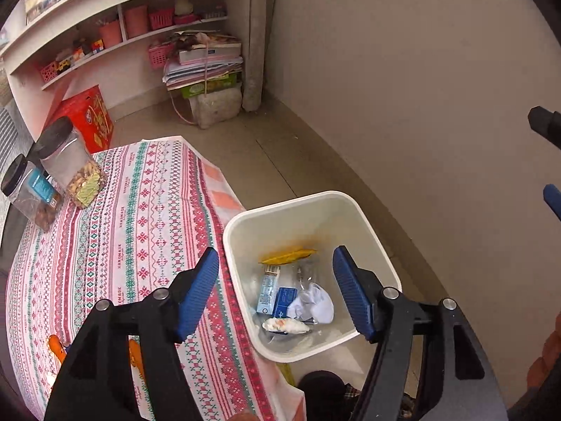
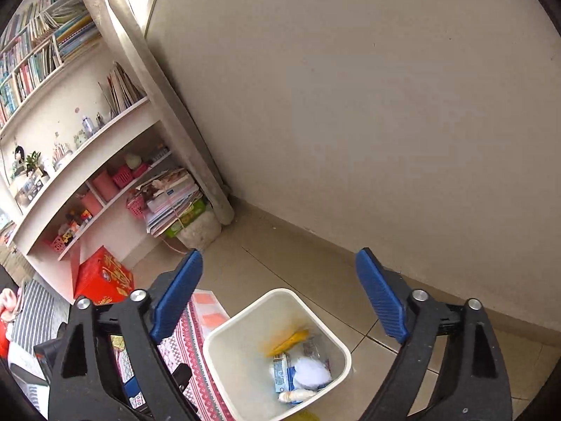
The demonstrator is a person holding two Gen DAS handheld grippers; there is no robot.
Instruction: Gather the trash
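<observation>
A white square bin [image 1: 242,221] stands on the floor beside the table. It holds a yellow wrapper [image 1: 287,255], a light blue carton [image 1: 268,293], a dark blue box [image 1: 284,301], crumpled white paper [image 1: 315,303] and a clear bag. My left gripper [image 1: 275,289] is open and empty above the bin. My right gripper [image 2: 278,301] is open and empty, higher up, over the same bin [image 2: 224,329]. Its fingertips show at the right edge of the left wrist view [image 1: 547,161].
The table has a red, green and white patterned cloth [image 1: 133,231]. Two black-lidded clear jars [image 1: 70,165] of snacks stand at its far left. An orange object [image 1: 58,347] lies under my left gripper. Shelves [image 1: 115,35], a red box [image 1: 87,119], a paper stack and a wall [image 1: 420,87] surround.
</observation>
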